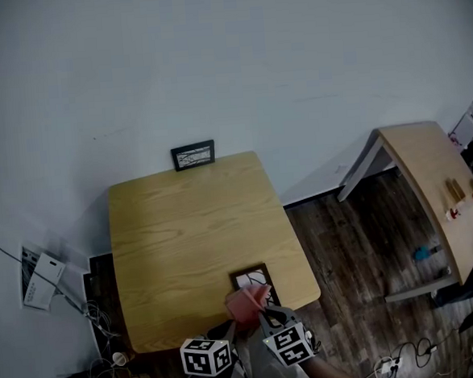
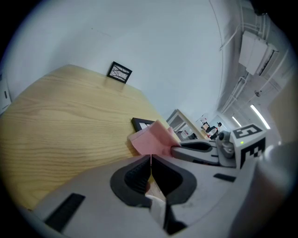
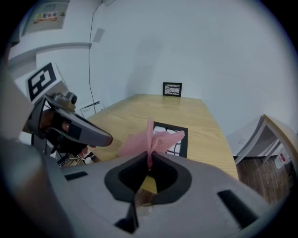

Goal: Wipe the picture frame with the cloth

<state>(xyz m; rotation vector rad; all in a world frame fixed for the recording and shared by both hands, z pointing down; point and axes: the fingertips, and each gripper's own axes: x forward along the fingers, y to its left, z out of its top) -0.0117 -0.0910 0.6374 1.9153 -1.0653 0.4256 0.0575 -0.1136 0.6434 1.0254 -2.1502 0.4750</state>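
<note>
Pink cloth point(image 1: 247, 302) is pinched tight in both my left gripper point(image 2: 150, 161) and my right gripper point(image 3: 149, 161), bunched over the picture frame point(image 1: 247, 273) lying flat near the table's point(image 1: 175, 237) front edge, so I judge the wiping barely begun, if at all.

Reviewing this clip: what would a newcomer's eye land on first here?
The pink cloth stands out, pinched by the left gripper and right gripper just over a picture frame lying flat near the front edge of the wooden table. A second frame stands by the wall at the far edge.
</note>
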